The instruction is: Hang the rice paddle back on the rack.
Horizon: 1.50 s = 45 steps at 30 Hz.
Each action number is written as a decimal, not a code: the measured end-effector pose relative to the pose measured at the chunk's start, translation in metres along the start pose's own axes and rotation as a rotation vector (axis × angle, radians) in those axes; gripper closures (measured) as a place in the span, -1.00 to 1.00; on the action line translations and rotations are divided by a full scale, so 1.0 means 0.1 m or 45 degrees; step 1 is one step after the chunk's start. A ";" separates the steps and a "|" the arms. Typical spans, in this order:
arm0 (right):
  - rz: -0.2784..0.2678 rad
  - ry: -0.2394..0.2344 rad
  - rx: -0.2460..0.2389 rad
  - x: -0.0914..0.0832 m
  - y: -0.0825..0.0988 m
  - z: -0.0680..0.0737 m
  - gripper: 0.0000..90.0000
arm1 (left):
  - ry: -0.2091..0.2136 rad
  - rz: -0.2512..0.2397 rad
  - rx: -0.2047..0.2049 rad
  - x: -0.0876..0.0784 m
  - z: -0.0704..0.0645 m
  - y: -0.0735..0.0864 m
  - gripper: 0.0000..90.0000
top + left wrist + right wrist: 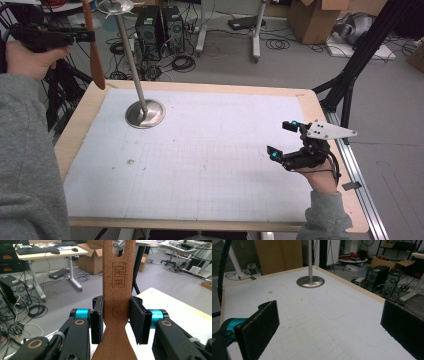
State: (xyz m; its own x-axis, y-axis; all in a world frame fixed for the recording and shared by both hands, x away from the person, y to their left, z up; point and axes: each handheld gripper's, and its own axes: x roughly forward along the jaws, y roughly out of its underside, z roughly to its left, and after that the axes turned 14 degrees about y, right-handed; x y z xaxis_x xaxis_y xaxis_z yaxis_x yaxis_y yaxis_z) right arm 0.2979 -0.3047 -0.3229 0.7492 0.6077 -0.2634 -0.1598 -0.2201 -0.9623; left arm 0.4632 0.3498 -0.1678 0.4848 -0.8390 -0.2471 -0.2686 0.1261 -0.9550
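Holding: the left gripper [116, 322] clamps a wooden spatula [116, 290] across its flat handle, one pad pressed to each edge.
Long axis: the spatula runs upright through the jaws in the left gripper view; in the high view [93, 42] it hangs near vertical, blade end down, off the table's far left corner.
Hanging slot: the cut-out at the spatula's upper end sits right at a metal hook [119, 244] of the stand; whether it has caught is unclear.
Right gripper: its jaws [285, 141] stand wide apart with nothing between them, low over the table's [210, 165] right side.
Nearer hand: the left, by far; the right is well apart.
Stand: a steel rod [131, 55] rising from a round base [145, 113] at the far left.
Look: pale reddish-brown wood, branded with a stamp.
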 end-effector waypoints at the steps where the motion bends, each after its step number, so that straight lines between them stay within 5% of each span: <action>1: 0.000 -0.001 -0.001 0.00 0.00 0.00 -0.99 | 0.002 0.001 -0.001 0.01 0.00 0.00 0.45; 41: 0.015 -0.009 0.005 0.01 0.02 0.00 -0.99 | -0.031 0.020 0.002 0.20 0.03 0.05 0.44; 45: 0.018 -0.012 0.002 0.01 0.01 0.00 -0.99 | -0.001 0.013 0.020 0.19 0.02 0.05 0.28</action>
State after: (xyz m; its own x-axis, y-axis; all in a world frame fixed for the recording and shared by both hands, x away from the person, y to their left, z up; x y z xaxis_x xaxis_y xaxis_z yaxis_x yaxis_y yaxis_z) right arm 0.2985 -0.3040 -0.3247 0.7410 0.6114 -0.2776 -0.1712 -0.2277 -0.9586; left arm 0.4725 0.3349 -0.1777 0.4830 -0.8371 -0.2569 -0.2602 0.1429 -0.9549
